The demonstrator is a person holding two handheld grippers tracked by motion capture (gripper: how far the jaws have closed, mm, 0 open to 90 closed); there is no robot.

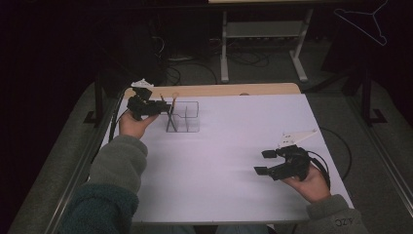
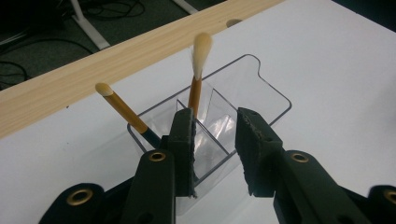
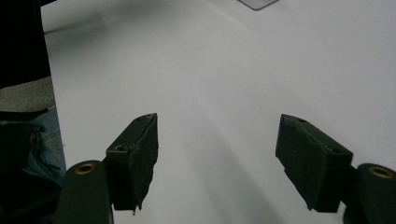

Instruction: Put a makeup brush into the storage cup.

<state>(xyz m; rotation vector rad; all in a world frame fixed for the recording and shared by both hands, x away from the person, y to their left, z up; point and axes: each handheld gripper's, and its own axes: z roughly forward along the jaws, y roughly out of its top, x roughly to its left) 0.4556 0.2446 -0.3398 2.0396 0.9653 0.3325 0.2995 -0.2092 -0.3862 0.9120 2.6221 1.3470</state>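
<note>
The left gripper view shows what the high view blurs: 2 amber-handled brushes (image 2: 194, 79), 1 with a pale fluffy tip, lean in the near compartments of a clear plastic divided organizer (image 2: 261, 88). The left claw (image 2: 215, 144) stands partly open just before it, gripping nothing. On the white tabletop (image 1: 234, 146), the right claw (image 1: 263, 162) gapes wide and empty, well apart.

The left gripper (image 1: 163, 104) is just beside the clear organizer (image 1: 186, 117), near two brushes (image 1: 171, 111). The right gripper (image 1: 265, 162) is well apart, jaws spread, holding nothing.
</note>
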